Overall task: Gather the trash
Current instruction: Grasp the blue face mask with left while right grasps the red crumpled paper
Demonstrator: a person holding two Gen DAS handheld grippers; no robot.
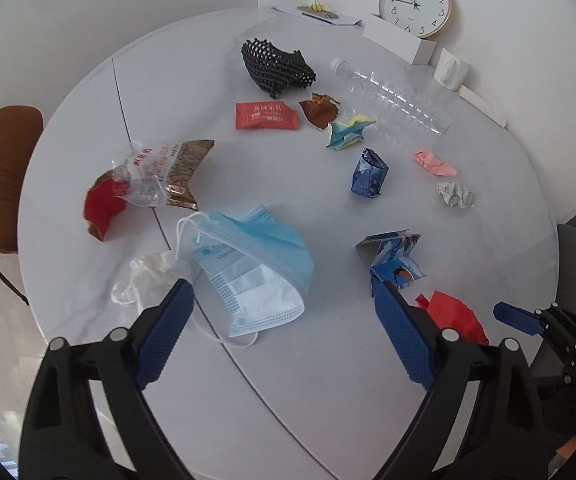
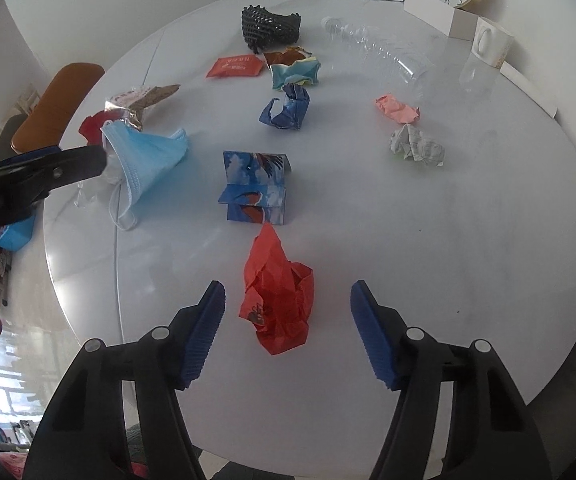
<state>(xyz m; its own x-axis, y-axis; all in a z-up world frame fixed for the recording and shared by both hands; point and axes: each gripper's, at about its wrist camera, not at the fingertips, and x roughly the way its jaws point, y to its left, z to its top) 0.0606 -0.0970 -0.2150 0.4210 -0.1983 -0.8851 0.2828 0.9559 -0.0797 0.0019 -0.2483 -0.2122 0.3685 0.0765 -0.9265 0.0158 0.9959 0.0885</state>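
Observation:
Trash lies scattered on a round white table point(image 1: 327, 360). My left gripper point(image 1: 284, 292) is open above the near edge, its jaws either side of a blue face mask point(image 1: 256, 264) with a white crumpled tissue point(image 1: 148, 276) by the left finger. My right gripper point(image 2: 288, 292) is open, its jaws either side of a crumpled red paper point(image 2: 280, 292), which also shows in the left wrist view point(image 1: 455, 316). A folded blue printed card point(image 2: 256, 188) lies just beyond it.
Farther back lie a clear plastic bottle point(image 1: 395, 92), black foam net point(image 1: 276, 64), red packet point(image 1: 266, 116), blue foil wad point(image 1: 369, 174), pink point(image 1: 435, 162) and grey point(image 1: 453, 194) paper balls, a snack bag point(image 1: 156, 172). A clock point(image 1: 415, 2), mug point(image 1: 451, 68) and brown chair point(image 1: 0, 176) border the table.

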